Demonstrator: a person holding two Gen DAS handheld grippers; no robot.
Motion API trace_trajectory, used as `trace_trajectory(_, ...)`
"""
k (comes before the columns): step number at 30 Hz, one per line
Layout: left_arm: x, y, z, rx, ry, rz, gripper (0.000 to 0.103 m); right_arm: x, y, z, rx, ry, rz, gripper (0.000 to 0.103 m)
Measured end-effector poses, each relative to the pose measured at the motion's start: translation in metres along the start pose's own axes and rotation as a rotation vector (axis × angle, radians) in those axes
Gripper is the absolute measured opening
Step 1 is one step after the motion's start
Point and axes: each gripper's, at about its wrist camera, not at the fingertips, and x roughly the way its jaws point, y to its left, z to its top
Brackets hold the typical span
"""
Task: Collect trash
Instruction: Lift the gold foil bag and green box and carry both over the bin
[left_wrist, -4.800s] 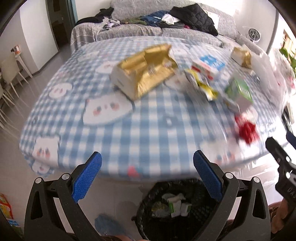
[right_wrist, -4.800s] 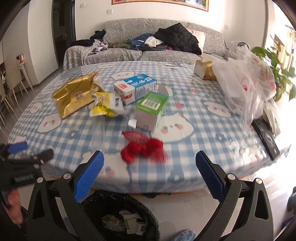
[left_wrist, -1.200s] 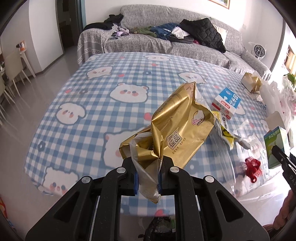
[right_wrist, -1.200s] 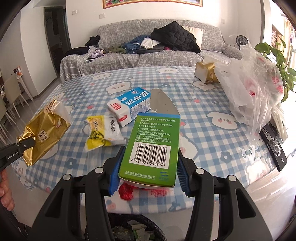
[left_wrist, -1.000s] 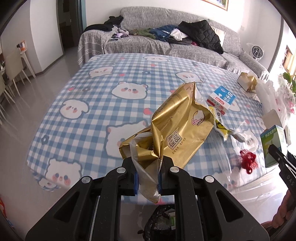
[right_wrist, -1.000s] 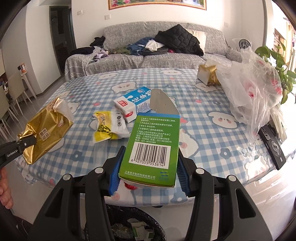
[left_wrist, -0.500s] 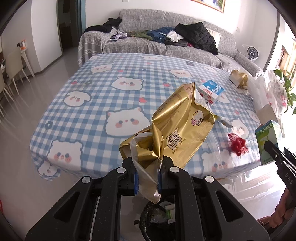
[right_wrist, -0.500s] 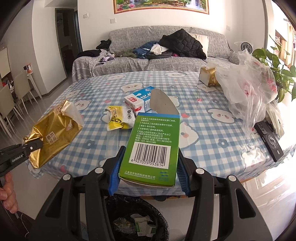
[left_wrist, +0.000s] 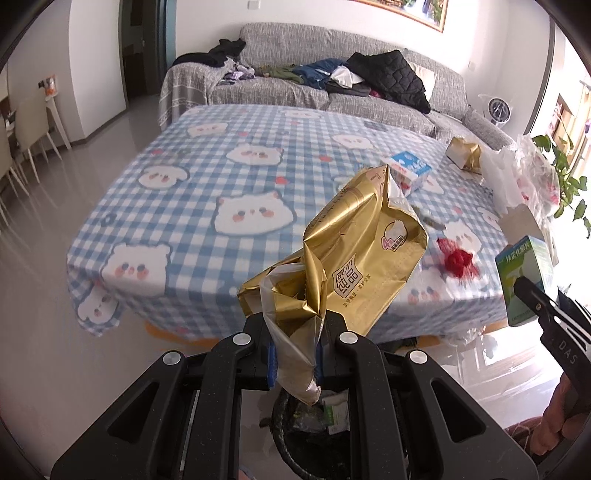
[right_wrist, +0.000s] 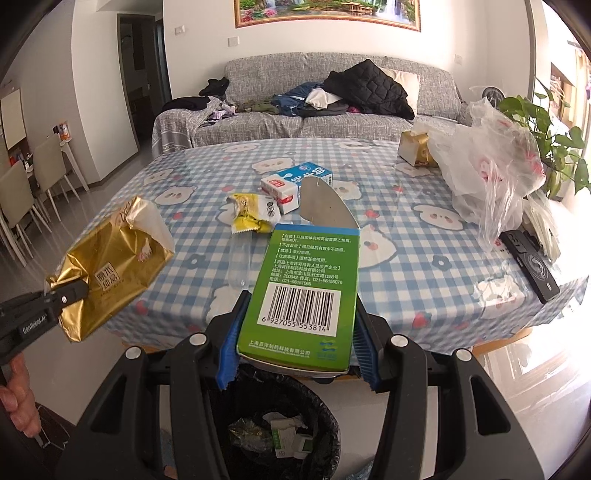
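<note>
My left gripper (left_wrist: 295, 354) is shut on the crumpled end of a gold foil bag (left_wrist: 354, 258) and holds it in the air in front of the table; the bag also shows in the right wrist view (right_wrist: 110, 273). My right gripper (right_wrist: 295, 347) is shut on an open green carton (right_wrist: 306, 291), also seen from the left wrist (left_wrist: 524, 280). A black-lined trash bin (right_wrist: 280, 432) with some trash in it stands on the floor below both grippers (left_wrist: 314, 424).
The table with the blue checked bear cloth (right_wrist: 424, 251) holds a blue-white milk carton (right_wrist: 295, 181), a yellow wrapper (right_wrist: 251, 214), a red mesh scrap (left_wrist: 458, 258), a gold tissue box (right_wrist: 413, 147), a clear plastic bag (right_wrist: 487, 173) and a black remote (right_wrist: 532, 262). A sofa stands behind, chairs at left.
Both grippers have pulled back from the table and risen, each still holding its item. The bin now shows more fully below them.
</note>
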Motion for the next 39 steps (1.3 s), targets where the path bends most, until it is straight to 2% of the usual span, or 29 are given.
trace_trajectory(10, -0.021, 0.001, -0.056, -0.022, 0.002, 0.007, 0.013, -0.012, 0.003, -0.038, 0.016, 0.029, 0.015, 0.049)
trace_trajectory(20, -0.020, -0.009, -0.103, -0.008, 0.063, 0.009, 0.013, -0.012, 0.013, -0.082, 0.006, 0.084, 0.024, 0.049)
trace_trajectory(32, 0.029, -0.021, -0.137, 0.037, 0.171, 0.034, 0.013, 0.017, 0.019, -0.118, 0.003, 0.190, 0.003, 0.049)
trace_trajectory(39, 0.051, -0.023, -0.149, 0.021, 0.217, 0.024, 0.013, 0.042, 0.010, -0.132, 0.028, 0.242, -0.019, 0.049)
